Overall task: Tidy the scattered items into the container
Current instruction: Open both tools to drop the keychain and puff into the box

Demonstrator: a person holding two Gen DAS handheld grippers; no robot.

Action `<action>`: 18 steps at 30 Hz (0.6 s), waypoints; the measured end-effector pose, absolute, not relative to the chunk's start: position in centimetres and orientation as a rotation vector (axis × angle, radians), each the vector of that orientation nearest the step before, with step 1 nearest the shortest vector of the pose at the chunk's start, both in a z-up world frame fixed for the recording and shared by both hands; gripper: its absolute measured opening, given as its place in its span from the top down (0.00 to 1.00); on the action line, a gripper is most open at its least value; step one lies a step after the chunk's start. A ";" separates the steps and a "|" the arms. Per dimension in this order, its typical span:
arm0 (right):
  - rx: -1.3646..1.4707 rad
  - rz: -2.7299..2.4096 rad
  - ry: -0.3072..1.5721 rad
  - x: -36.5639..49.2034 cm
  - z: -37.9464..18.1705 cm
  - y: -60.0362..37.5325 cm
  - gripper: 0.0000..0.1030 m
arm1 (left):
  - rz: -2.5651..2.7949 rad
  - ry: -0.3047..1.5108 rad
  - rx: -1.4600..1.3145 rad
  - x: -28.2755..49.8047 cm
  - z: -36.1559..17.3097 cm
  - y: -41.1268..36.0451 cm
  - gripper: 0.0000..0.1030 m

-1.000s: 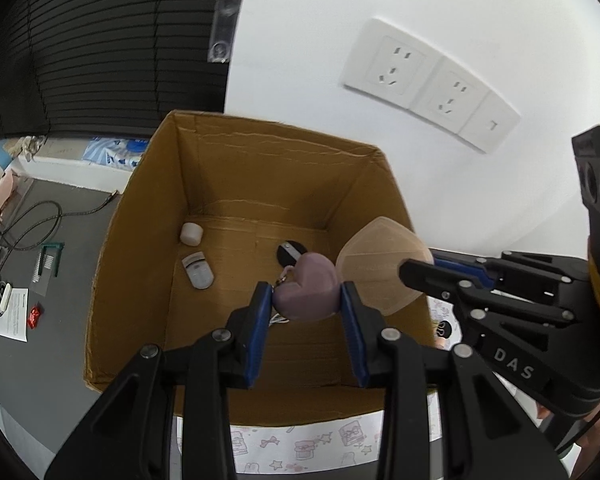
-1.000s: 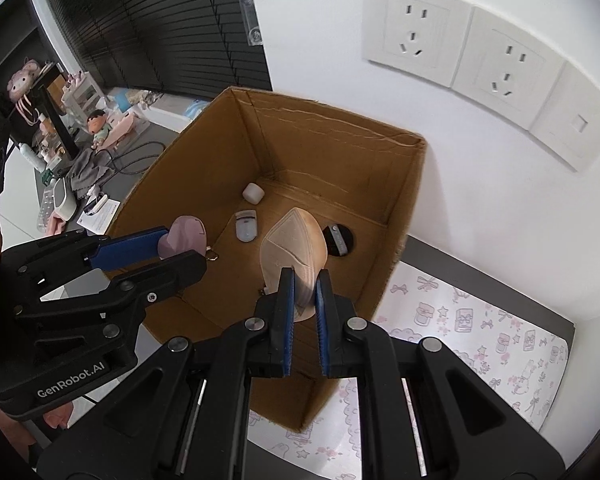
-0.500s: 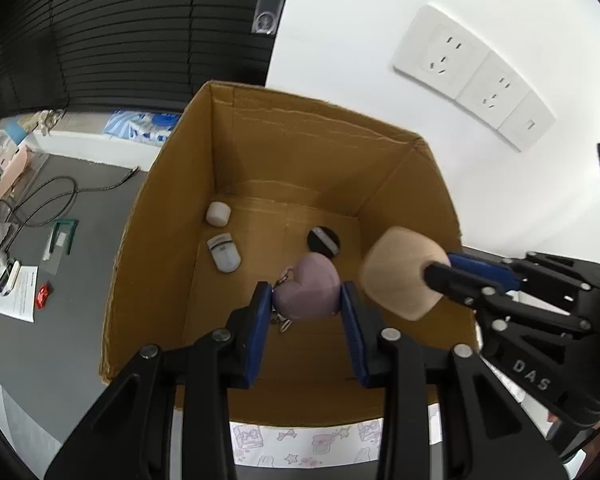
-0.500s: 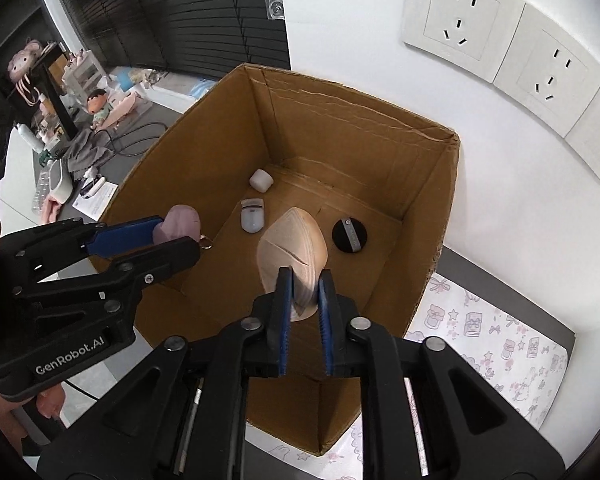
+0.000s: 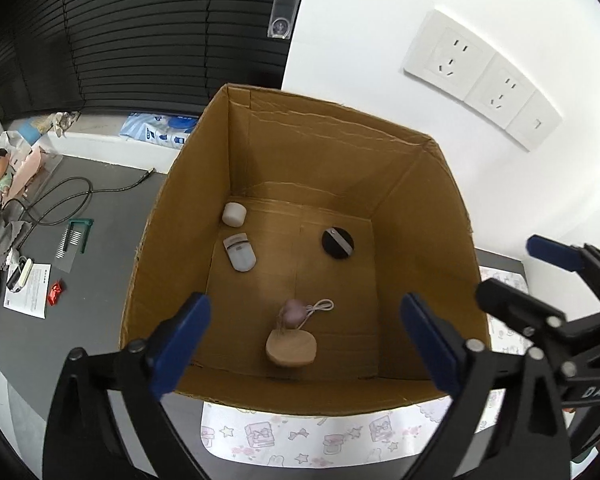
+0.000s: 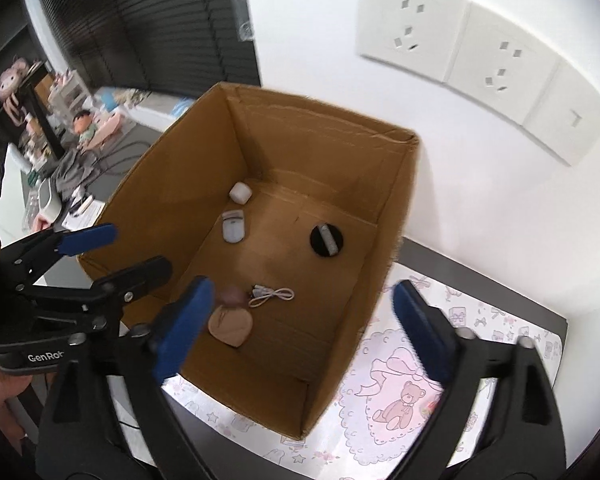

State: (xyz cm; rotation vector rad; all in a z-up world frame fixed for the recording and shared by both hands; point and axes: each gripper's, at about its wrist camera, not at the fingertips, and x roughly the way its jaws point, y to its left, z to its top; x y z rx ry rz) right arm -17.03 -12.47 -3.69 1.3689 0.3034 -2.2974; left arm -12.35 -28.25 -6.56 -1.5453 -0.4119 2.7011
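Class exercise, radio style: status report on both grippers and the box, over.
Left gripper open, empty. Right gripper open, empty. Pink charm and beige puff lie on the box floor. Nothing in the way.

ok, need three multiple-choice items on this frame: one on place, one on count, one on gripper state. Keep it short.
1. Where does the tan wooden puff-shaped piece lie?
A. on the patterned mat
B. on the floor of the brown cardboard box, near its front wall
C. in the right gripper

2. How many loose items lie in the box?
A. three
B. five
C. seven

3. How are the two grippers?
A. both open
B. both shut
C. left shut, right open

Key: 1 B, the piece rests on the box floor beside the small mauve charm with cord. 2 B, add the white cylinder, white clip-like case and black round disc. 3 A, the left gripper and right gripper both show wide, empty gaps.
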 end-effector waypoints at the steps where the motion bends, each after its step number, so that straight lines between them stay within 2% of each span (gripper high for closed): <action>1: 1.360 -2.308 0.300 -16.9 -3.5 -12.1 0.00 | 2.706 -0.398 -1.540 -12.3 -6.4 -28.1 0.05; 8: 1.334 -2.357 0.265 -16.4 -2.4 -9.8 0.00 | 2.718 -0.347 -1.525 -12.3 -5.5 -26.8 0.00; 18: 1.357 -2.422 0.211 -16.5 -1.3 -4.9 0.00 | 2.689 -0.335 -1.473 -13.0 -3.9 -23.0 0.00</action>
